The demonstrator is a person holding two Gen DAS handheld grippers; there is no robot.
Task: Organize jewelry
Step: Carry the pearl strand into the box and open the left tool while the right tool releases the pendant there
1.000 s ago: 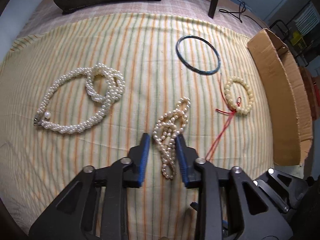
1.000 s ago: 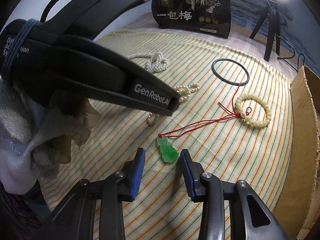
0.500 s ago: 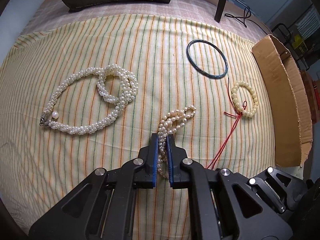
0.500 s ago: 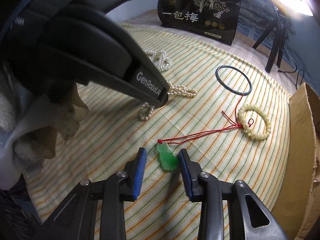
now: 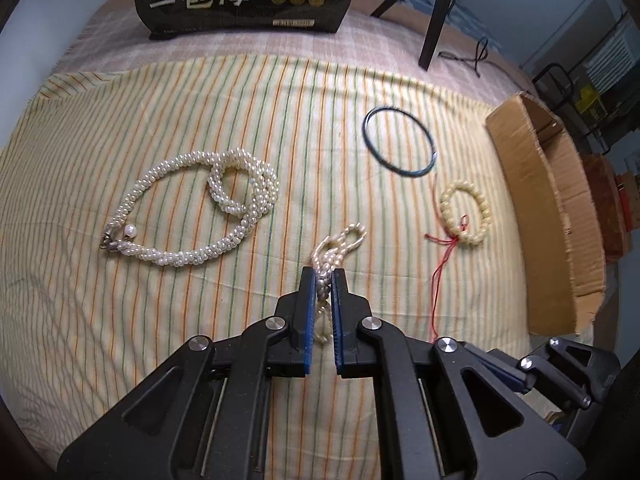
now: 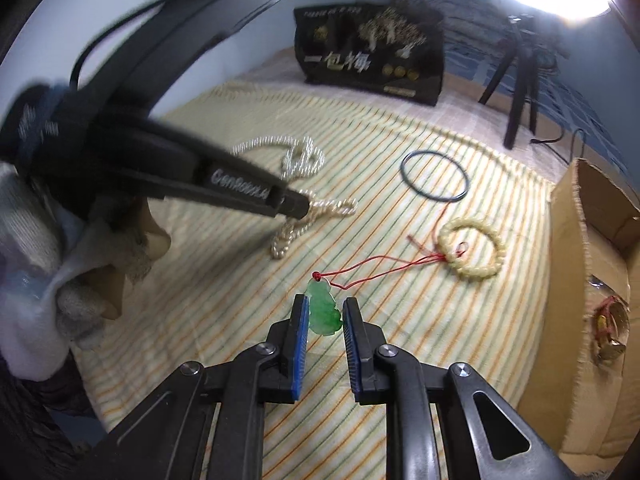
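**Log:** Status of both tongs?

**Me:** My left gripper is pinched onto the small pearl strand. The blue pads are pressed against it, one loop poking out ahead and the tail hanging down between the fingers. In the right wrist view the strand looks part lifted off the striped cloth. My right gripper straddles the green jade pendant, jaws close on either side. I can't tell whether the pads actually touch it.

**Log:** Anything sorted so far?

**Me:** Hardly. The cardboard box on the right holds one small gold-and-red piece, if that counts. Everything else lies loose on the cloth: the twisted pearl necklace at left, the dark bangle far right, and the cream bead bracelet nearer the box.

**Log:** Complications?

**Me:** The pendant's red cord runs to the bead bracelet and seems to pass through or be knotted at it. I judge that lifting the pendant may drag the bracelet along.

**Log:** Remaining?

**Me:** Nearly all of it, I reckon: two pieces in hand or near it, three untouched.
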